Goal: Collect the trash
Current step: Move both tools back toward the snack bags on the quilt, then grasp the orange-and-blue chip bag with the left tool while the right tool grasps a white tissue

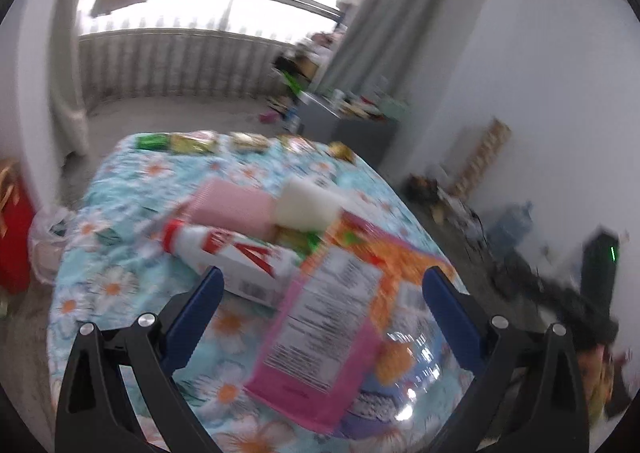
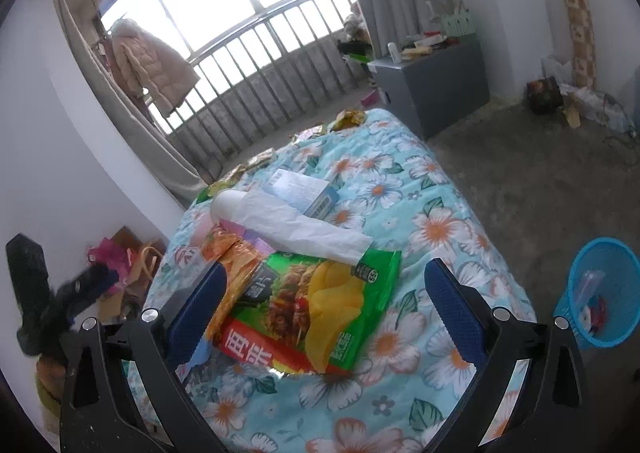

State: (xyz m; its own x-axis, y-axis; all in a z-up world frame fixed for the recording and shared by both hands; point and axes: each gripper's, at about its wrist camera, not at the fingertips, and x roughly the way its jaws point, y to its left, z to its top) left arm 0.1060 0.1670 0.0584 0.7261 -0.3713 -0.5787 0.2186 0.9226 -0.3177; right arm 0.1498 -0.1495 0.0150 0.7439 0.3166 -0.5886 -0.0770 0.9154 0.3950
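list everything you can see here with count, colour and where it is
floral cloth: one, light blue with white-orange flowers, covers the surface
green chip bag: one, green and red, between right gripper's fingers
white tissue: one, lying over the chip bag's far end
blue-white box: one, beyond the tissue
pink packet: one, pink and orange, between left gripper's fingers
red-white box: one, left of the pink packet
blue basket: one, on the floor, right
left gripper: open
right gripper: open
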